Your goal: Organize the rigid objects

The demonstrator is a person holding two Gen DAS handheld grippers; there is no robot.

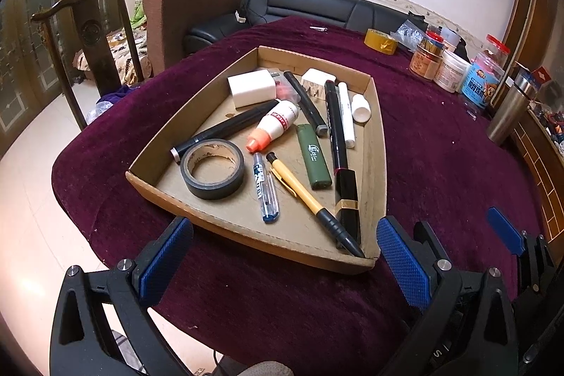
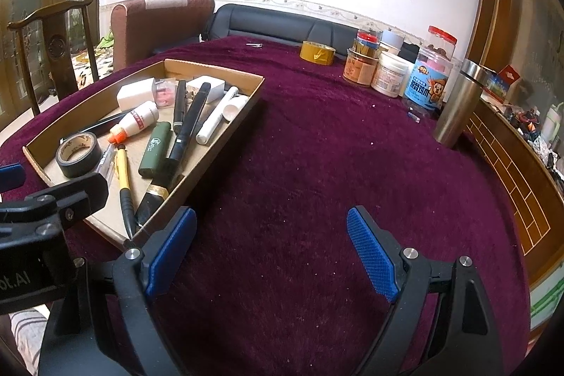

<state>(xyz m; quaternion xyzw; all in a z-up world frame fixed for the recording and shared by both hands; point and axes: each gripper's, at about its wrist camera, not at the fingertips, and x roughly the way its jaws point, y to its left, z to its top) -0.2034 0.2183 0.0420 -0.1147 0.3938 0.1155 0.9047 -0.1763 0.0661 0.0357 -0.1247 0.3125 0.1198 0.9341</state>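
My shallow cardboard tray (image 1: 379, 143) rests on the plush maroon tablecloth (image 2: 317, 164), holding a glossy black tape roll (image 1: 212, 168), a matte green lighter (image 1: 313, 156) and a yellow mechanical pencil (image 1: 299, 191). My left claw (image 1: 282, 265) hovers spread at the tray's 6 o'clock edge, empty. My right claw (image 2: 271, 252) gapes empty over bare cloth at the tray's 4 o'clock.

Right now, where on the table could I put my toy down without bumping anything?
The big bare patch of purple cloth between the cardboard tray and the steel tumbler, just ahead of the right tool. It's crowded inside the tray and at the far edge, around the yellow tape and jars.
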